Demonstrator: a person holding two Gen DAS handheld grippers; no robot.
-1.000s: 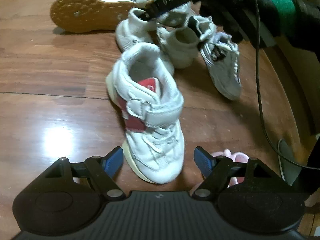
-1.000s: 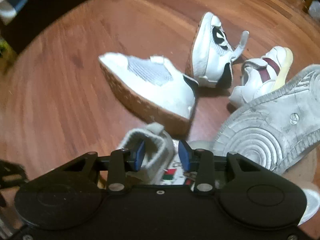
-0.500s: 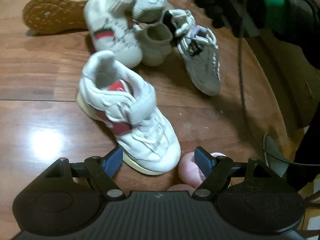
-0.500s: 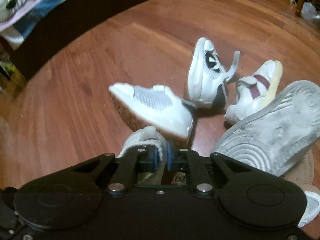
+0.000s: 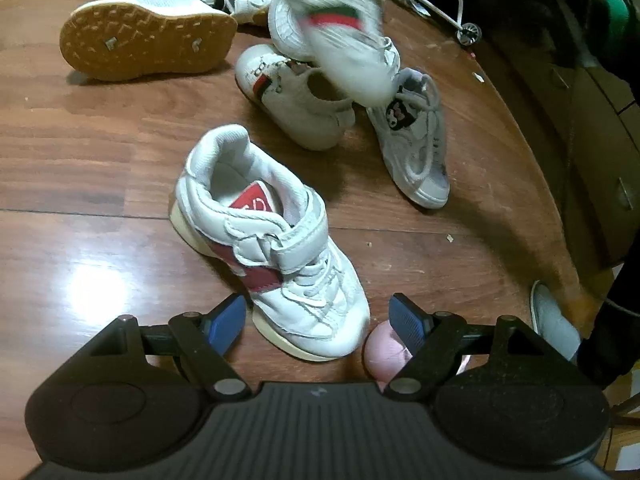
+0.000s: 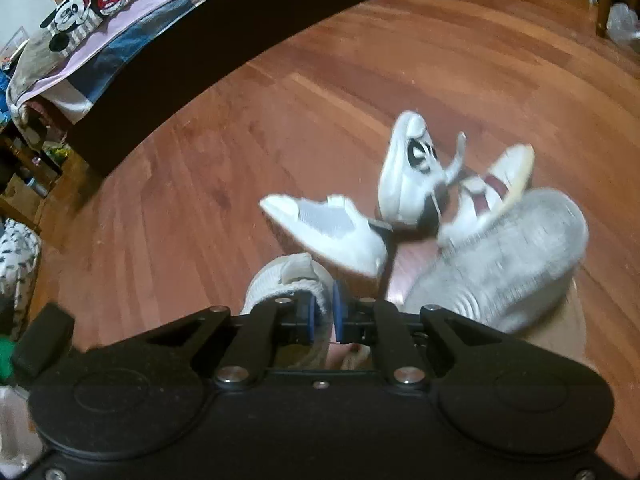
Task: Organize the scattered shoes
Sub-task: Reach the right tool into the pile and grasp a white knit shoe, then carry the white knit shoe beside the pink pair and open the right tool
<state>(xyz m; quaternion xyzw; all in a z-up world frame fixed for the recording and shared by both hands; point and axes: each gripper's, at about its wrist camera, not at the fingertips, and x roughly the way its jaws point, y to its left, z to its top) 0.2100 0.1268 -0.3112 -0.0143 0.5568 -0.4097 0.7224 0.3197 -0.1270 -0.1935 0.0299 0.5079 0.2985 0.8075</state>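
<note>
Now right hand-held gripper [image 6: 323, 312] pinches the striped shoe's [image 5: 340, 36] collar aloft; left hand-held gripper [image 5: 318, 322] gapes empty, red-strapped shoe [image 5: 268, 240] lengthwise between its fingers, bottom centre.

the right gripper [image 6: 324, 312] jaws pinch a white shoe's [image 6: 288, 280] collar. more shoes [image 6: 412, 184] lie on the wood floor [image 6: 240, 140].

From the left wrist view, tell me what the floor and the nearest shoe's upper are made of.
Floor: wood or wood-look laminate, glossy; plank seams, grain and a bright glare patch show. Nearest shoe: smooth white leather or synthetic leather, matte, with stitched panels, maroon trim and a strap; which one cannot be told.
</note>
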